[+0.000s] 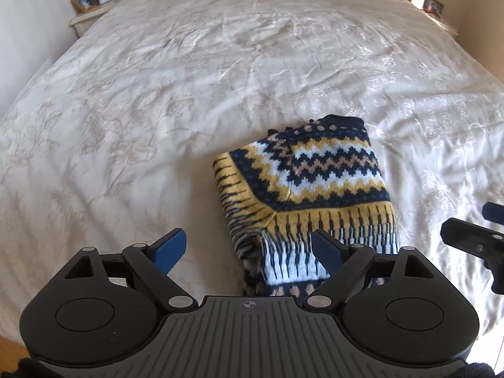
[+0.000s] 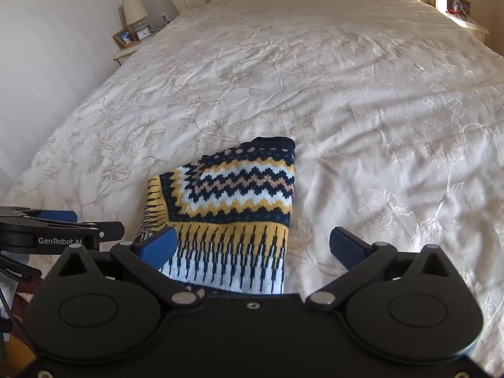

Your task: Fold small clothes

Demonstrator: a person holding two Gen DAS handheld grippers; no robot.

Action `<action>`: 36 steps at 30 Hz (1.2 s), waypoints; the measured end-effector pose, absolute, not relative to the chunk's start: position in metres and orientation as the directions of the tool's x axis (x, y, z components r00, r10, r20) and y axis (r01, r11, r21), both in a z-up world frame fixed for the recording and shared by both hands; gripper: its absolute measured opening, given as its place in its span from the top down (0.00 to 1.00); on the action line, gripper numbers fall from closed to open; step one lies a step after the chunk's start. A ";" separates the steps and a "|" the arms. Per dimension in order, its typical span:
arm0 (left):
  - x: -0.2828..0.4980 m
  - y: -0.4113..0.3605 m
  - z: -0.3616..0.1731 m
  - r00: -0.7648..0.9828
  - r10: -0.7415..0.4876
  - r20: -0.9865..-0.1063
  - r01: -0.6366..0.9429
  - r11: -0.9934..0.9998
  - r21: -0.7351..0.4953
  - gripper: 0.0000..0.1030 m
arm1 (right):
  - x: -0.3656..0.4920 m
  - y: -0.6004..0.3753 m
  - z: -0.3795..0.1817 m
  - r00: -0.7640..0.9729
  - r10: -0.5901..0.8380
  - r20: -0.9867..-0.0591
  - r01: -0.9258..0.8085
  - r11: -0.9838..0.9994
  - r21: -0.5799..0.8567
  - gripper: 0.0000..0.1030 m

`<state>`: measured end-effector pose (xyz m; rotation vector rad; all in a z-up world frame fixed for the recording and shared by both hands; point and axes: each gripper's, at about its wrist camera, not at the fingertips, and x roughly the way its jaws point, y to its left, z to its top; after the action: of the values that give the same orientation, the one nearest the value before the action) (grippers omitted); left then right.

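Left tongs (image 1: 249,247): released, blue pads spread wide, nothing between them; raised above the near left corner of the garment.
Right tongs (image 2: 252,245): released, blue pads apart, empty; above the near edge of the same garment.
Garment: navy, yellow and white zigzag-knit sweater (image 1: 305,186), folded into a compact block, lying flat on the bed.
Surface: cream embroidered bedspread (image 1: 189,94), soft and wrinkled.
Risk 1: thick knit may spring open; loose lower layer at near edge looks least settled.
Risk 2: a low pad could snag the ribbed hem and drag the fold apart.
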<state>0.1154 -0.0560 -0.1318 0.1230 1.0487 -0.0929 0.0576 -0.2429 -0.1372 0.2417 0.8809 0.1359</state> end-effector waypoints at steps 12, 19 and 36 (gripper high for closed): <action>0.087 -0.064 -0.117 0.527 -0.032 -0.850 0.078 0.997 0.011 0.16 | 0.041 -0.246 -0.125 0.650 0.233 -0.723 -0.064 0.965 0.254 0.00; 0.079 -0.065 -0.112 0.519 -0.042 -0.854 0.048 0.999 -0.019 0.16 | 0.033 -0.244 -0.119 0.659 0.241 -0.712 -0.081 0.964 0.252 0.00; 0.066 -0.078 -0.098 0.541 0.122 -0.832 -0.010 0.990 0.139 0.19 | 0.020 -0.243 -0.114 0.672 0.241 -0.700 -0.085 0.964 0.251 0.00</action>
<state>0.0663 -0.0775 -0.0982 0.1228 0.9970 0.0789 0.0201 -0.2425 -0.1137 0.2040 0.8145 0.1850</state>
